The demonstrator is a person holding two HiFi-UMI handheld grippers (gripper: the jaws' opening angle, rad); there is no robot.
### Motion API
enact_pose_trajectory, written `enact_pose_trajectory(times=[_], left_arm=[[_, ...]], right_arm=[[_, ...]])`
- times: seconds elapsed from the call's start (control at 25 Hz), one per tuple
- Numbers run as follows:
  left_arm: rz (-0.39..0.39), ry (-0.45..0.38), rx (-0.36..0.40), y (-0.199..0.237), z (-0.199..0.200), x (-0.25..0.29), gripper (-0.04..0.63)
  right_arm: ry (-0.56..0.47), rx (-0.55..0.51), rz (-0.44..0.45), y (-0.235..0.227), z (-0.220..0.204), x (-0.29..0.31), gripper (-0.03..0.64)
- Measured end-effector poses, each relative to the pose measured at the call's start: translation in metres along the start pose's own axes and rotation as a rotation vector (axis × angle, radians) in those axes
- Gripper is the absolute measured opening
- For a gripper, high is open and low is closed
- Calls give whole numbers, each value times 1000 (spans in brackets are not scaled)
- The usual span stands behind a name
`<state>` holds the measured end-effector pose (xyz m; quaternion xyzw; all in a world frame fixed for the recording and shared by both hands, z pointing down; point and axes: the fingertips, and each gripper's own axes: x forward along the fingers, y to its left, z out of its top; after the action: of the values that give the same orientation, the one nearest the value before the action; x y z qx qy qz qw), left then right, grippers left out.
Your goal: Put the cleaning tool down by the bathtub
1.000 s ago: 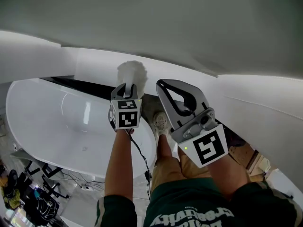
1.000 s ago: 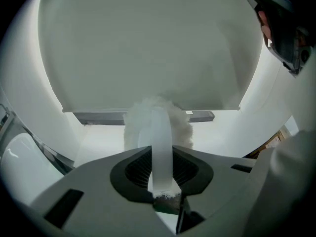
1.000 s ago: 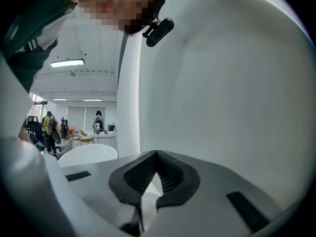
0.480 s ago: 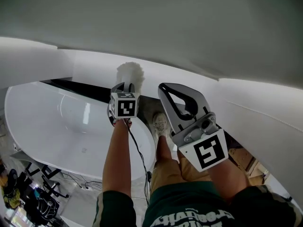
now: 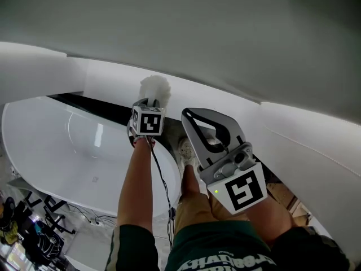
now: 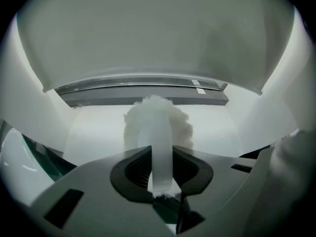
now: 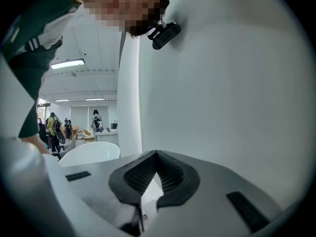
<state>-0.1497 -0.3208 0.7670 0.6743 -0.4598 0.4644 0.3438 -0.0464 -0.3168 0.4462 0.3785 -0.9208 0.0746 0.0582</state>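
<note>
The left gripper [image 6: 160, 154] has its 2 jaws clamped on the flat white handle of the cleaning tool [image 6: 158, 117], a fluffy white duster. The tool is in the air, its head pointing away from the person, just past the far rim of the white bathtub [image 5: 51, 145] at its right end, against a white wall. The right gripper [image 7: 157, 157] is off the bathtub's right end, jaws closed together, holding nothing.
</note>
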Motion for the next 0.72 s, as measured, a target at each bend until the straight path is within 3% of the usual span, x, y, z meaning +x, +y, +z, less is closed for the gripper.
enact_pose_trajectory(times=[0.72], left_arm=[[-5,97,16,12,-6,55,92]], right_arm=[[36,10,1,-3,-21,6,15]])
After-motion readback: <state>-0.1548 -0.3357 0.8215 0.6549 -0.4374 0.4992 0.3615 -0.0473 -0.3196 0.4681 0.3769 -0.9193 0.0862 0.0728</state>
